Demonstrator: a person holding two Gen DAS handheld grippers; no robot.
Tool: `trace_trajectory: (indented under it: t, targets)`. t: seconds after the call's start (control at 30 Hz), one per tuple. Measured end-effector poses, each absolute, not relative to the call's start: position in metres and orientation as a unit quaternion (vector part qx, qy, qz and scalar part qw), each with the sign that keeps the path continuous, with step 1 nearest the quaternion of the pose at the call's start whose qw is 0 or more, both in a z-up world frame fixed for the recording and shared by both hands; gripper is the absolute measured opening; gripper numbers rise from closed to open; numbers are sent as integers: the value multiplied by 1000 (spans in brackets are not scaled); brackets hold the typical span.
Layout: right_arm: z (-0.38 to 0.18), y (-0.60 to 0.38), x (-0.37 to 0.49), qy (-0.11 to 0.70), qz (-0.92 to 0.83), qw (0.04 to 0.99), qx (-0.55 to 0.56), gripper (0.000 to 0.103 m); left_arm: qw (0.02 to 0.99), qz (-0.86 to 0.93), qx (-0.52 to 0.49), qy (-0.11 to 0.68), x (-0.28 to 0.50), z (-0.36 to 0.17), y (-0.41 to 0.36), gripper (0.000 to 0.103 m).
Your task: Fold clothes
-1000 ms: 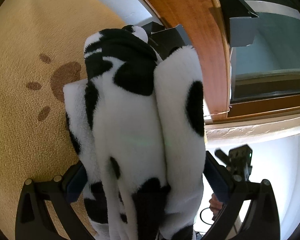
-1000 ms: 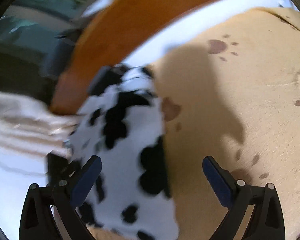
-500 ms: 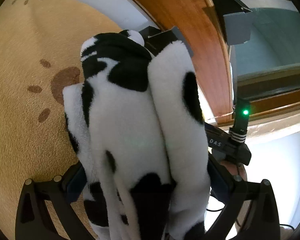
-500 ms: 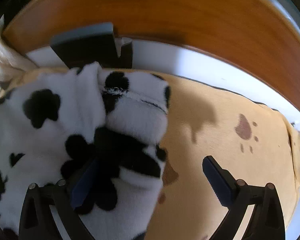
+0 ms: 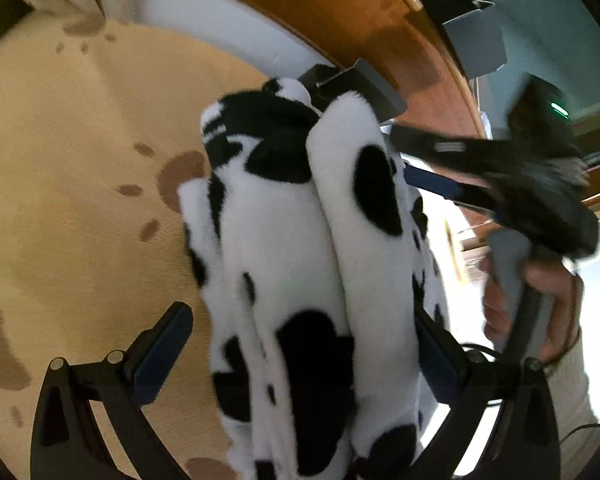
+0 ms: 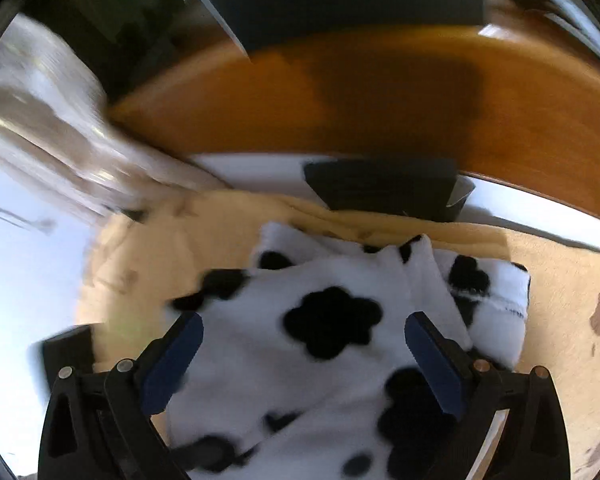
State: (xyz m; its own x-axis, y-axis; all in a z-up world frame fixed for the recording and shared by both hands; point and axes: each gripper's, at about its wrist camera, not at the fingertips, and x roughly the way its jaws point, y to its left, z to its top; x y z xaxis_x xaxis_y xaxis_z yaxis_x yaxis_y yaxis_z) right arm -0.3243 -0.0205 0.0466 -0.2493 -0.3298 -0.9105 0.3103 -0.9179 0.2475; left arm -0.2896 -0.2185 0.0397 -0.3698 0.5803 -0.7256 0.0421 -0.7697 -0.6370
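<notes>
A fluffy white garment with black cow spots (image 5: 284, 240) lies folded into a thick bundle on a tan blanket (image 5: 80, 200) printed with brown paw marks. My left gripper (image 5: 300, 314) is open around the bundle's near end. Its left finger stands clear of the cloth, and the right finger is against it. In the right wrist view the same garment (image 6: 332, 320) fills the gap of my right gripper (image 6: 303, 320), which hovers open over it. A blurred finger (image 5: 432, 182) of the right gripper reaches the bundle's far side, held by a hand (image 5: 556, 280).
A polished wooden board (image 6: 340, 100) runs behind the blanket (image 6: 560, 280), with a white strip below it. A dark box (image 6: 384, 188) sits just past the garment's far end. Cream knitted cloth (image 6: 40, 120) hangs at the left. The blanket stretches open to the left (image 5: 40, 140).
My right gripper swung from beside the bundle to over it. My left gripper's left finger, earlier pressed into the cloth, now stands apart from it.
</notes>
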Motion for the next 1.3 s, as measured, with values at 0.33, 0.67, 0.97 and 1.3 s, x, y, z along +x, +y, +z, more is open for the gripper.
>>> trace_trajectory:
  t: [0.33,0.67,0.97,1.3]
  targets:
    - [4,-47,-346,95,-784,174,588,103,109,820,-513,-227,-252,49,-187,103]
    - [2,-41,-348,93,-801,149,573,103,76,839,-512,-170,-256,49,-182,103]
    - [3,-32,-349,91,-821,127,549,103,71,842,-511,-155,-231,52,-198,103]
    - [1,-19,-353,96,-833,115,532,103,70,844,-513,-141,-277,27,-183,103]
